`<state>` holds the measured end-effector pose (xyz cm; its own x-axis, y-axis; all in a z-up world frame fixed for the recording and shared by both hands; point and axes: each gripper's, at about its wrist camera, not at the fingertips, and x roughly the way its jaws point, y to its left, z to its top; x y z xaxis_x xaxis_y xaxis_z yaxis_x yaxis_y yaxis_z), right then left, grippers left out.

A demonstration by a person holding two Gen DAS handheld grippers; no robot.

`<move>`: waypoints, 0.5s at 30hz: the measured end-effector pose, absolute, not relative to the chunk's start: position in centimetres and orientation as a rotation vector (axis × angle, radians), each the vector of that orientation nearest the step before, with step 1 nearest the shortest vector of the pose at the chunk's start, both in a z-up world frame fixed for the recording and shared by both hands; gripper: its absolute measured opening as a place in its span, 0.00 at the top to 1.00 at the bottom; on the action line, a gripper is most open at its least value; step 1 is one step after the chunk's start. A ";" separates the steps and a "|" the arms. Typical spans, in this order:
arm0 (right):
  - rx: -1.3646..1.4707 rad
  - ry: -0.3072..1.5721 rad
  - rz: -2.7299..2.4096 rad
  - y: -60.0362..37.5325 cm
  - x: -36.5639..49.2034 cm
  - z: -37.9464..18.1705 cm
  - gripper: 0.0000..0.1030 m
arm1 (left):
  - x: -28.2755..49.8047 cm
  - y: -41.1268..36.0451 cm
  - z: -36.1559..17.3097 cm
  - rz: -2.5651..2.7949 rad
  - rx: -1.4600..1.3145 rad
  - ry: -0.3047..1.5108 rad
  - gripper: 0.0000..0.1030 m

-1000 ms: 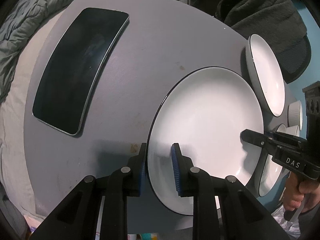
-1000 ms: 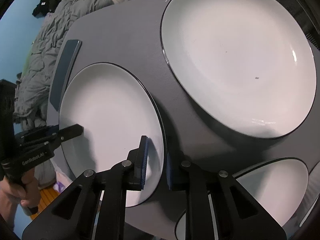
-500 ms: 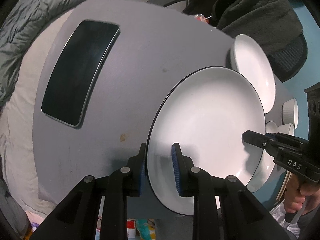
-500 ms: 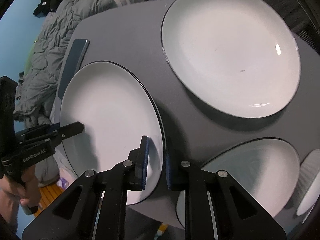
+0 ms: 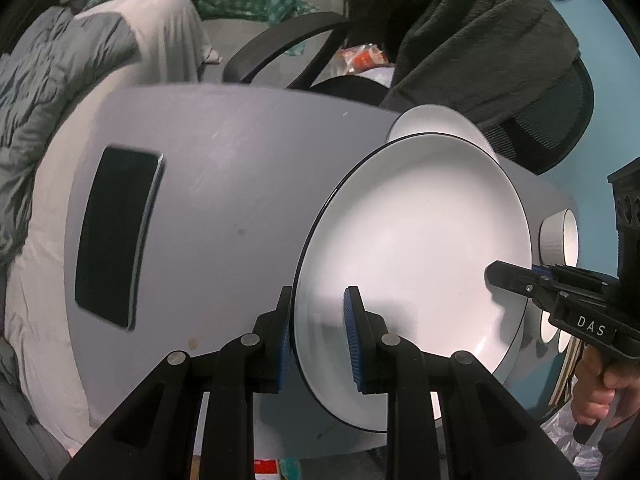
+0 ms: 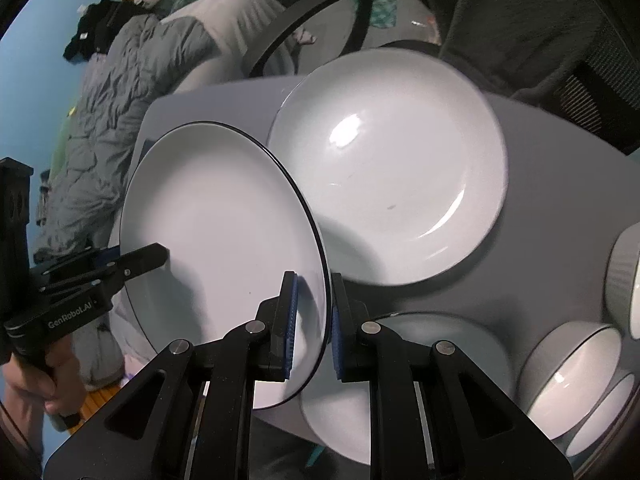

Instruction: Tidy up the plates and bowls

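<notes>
We hold the plate (image 5: pixel 412 264) off the surface (image 5: pixel 224 168), left hand-held gripper (image 5: pixel 316 336) and right hand-held gripper (image 6: pixel 312 320) clamping opposite rims; the second plate (image 6: pixel 392 168) lies ahead of the right one.

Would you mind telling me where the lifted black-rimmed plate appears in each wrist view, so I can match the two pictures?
Left wrist view: the black-rimmed plate fills the centre-right, its near rim between the left gripper's fingers.
Right wrist view: the same plate sits centre-left, its rim in the right gripper.
Shared landmark: the second white plate lying on the grey table beyond it.
</notes>
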<state>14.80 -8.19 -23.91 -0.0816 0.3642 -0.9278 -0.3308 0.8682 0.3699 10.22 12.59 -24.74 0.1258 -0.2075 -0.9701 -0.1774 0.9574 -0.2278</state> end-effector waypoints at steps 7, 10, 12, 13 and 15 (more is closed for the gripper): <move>0.086 1.547 0.551 -10.9 18.1 -24.2 0.86 | 13.4 10.1 -24.1 -0.050 -0.281 1.450 0.77; 0.098 1.541 0.540 -12.2 19.4 -24.4 0.86 | 14.9 8.4 -24.3 -0.054 -0.267 1.455 0.77; 0.102 1.542 0.534 -13.2 20.2 -24.7 0.86 | 16.0 7.6 -24.7 -0.057 -0.264 1.466 0.77; 0.105 1.547 0.528 -13.4 20.7 -25.0 0.86 | 16.6 7.3 -24.9 -0.058 -0.264 1.470 0.77; 0.108 1.554 0.522 -13.8 21.4 -25.4 0.86 | 17.4 7.0 -25.6 -0.058 -0.262 1.483 0.77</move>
